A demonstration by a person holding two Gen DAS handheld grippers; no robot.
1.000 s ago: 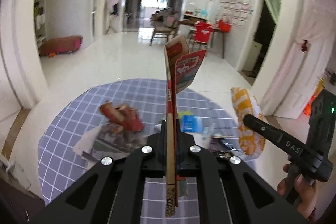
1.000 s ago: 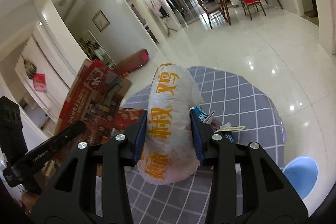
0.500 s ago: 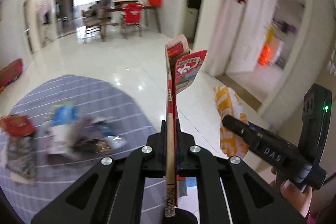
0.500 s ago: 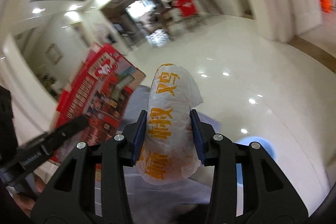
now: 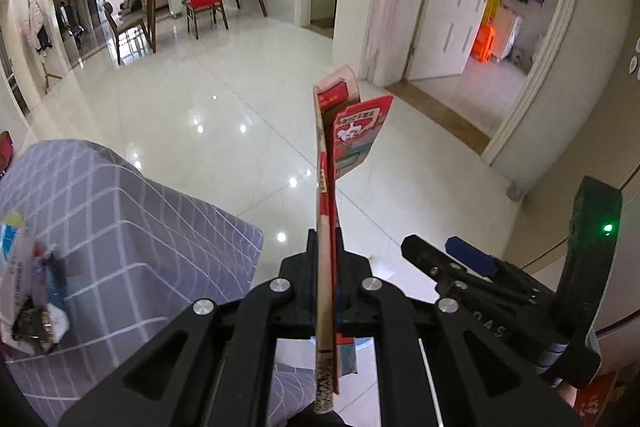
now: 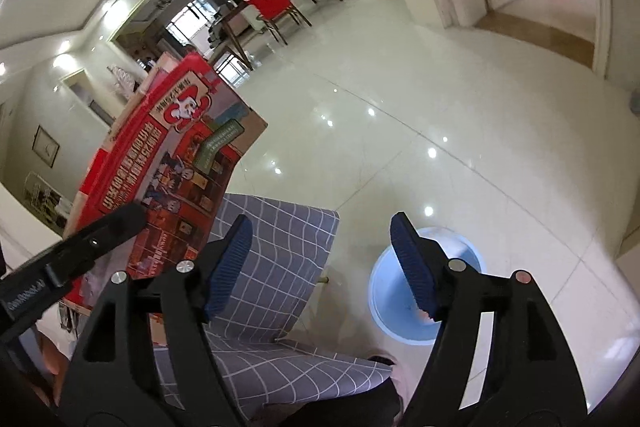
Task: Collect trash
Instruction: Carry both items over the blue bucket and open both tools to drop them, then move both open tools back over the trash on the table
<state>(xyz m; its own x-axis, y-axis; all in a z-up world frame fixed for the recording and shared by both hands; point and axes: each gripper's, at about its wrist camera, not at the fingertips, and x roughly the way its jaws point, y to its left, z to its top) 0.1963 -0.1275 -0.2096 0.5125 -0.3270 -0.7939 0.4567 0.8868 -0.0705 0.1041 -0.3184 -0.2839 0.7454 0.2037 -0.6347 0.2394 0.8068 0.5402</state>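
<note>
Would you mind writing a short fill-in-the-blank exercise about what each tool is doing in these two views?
1. The left tool is shut on a flattened red ____.
2. The right tool has its jaws ____ with nothing between them.
3. The round bin on the floor below the right tool is coloured ____.
4. The cloth draped over the table has a ____ pattern of white lines on grey.

Missing words: carton; open; blue; grid
</note>
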